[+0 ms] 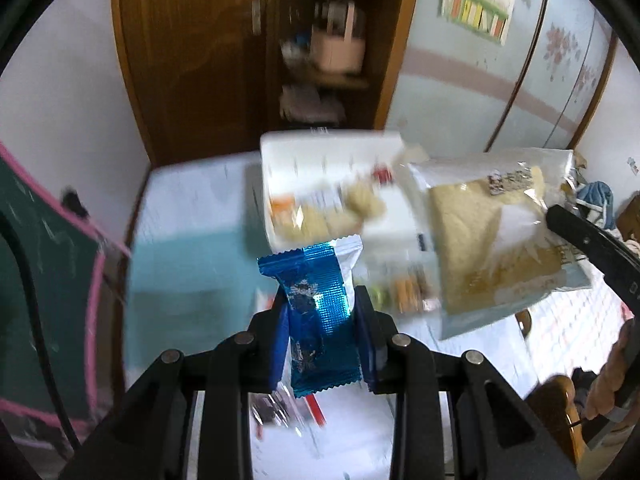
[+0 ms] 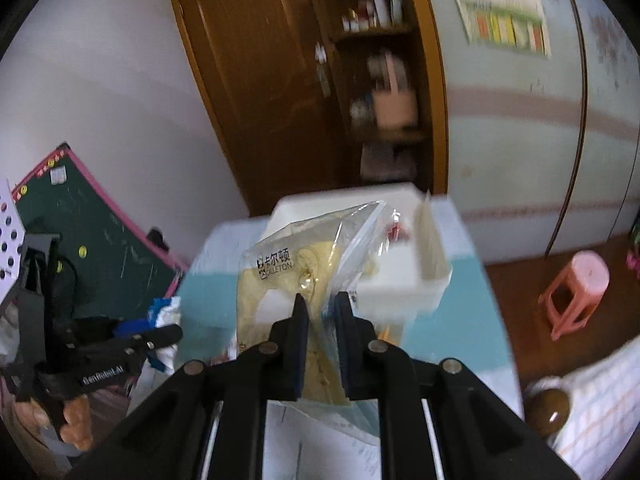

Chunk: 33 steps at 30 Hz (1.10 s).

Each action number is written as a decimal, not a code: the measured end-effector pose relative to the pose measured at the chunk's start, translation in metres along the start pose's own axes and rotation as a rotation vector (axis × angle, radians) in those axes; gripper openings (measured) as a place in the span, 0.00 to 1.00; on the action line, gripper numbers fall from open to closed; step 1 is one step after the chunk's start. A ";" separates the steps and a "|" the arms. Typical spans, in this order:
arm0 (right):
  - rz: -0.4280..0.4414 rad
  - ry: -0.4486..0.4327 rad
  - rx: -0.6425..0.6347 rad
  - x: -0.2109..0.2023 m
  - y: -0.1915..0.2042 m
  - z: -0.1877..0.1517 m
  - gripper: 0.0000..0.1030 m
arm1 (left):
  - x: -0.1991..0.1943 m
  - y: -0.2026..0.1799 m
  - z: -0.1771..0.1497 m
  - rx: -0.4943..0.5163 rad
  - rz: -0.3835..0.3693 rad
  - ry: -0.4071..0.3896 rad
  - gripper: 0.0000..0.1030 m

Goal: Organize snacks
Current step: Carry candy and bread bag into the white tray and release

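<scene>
Both packs are held off the surface [image 1: 180,264]: left gripper [image 1: 320,312] fingers clamped on blue wafer pack [image 1: 320,300], right gripper [image 2: 321,312] pinching bread bag [image 2: 280,292]. White bin [image 2: 400,280] lies just beyond both, w/ right nearer.

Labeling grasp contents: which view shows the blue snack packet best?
Left wrist: the blue snack packet sits centred and sharp between the left gripper fingers. Right wrist view doesn't clearly show it, just that gripper from the side.
</scene>
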State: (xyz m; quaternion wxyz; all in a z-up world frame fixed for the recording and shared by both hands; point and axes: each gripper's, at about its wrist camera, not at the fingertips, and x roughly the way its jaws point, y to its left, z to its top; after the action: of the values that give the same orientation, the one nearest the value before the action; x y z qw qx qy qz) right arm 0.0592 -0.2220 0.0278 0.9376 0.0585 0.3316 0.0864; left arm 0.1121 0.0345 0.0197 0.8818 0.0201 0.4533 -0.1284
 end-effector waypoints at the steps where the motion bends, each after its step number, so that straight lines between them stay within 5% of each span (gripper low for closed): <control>1: -0.008 -0.019 -0.013 -0.004 0.001 0.011 0.12 | -0.003 -0.001 0.011 0.007 0.006 -0.014 0.27; 6: -0.072 -0.119 -0.066 -0.016 0.007 0.072 0.12 | -0.031 -0.008 0.081 0.040 0.066 -0.130 0.27; 14: -0.160 -0.168 -0.075 0.010 0.004 0.146 0.13 | -0.015 -0.014 0.165 0.010 0.091 -0.170 0.27; 20: -0.178 -0.109 -0.018 0.065 -0.012 0.161 0.13 | 0.058 -0.013 0.194 -0.038 0.085 -0.122 0.27; 28: -0.148 0.049 0.059 0.147 -0.040 0.138 0.14 | 0.165 -0.017 0.181 -0.053 0.094 0.013 0.28; 29: -0.138 0.084 0.057 0.161 -0.044 0.131 0.15 | 0.174 -0.018 0.179 -0.047 0.097 0.025 0.32; 31: -0.119 0.144 0.053 0.182 -0.049 0.122 0.19 | 0.199 -0.022 0.173 -0.023 0.086 0.071 0.68; 32: -0.118 0.196 0.049 0.196 -0.052 0.113 0.23 | 0.211 -0.023 0.169 -0.011 0.079 0.098 0.96; 33: -0.123 0.223 0.044 0.204 -0.053 0.107 0.25 | 0.220 -0.024 0.165 -0.002 0.087 0.100 0.99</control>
State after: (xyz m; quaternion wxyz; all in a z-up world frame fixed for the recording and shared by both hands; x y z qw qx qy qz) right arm 0.2894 -0.2389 -0.0227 0.8969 0.0485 0.4387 0.0273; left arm 0.3596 -0.0600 -0.0585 0.8628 0.0452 0.4957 -0.0883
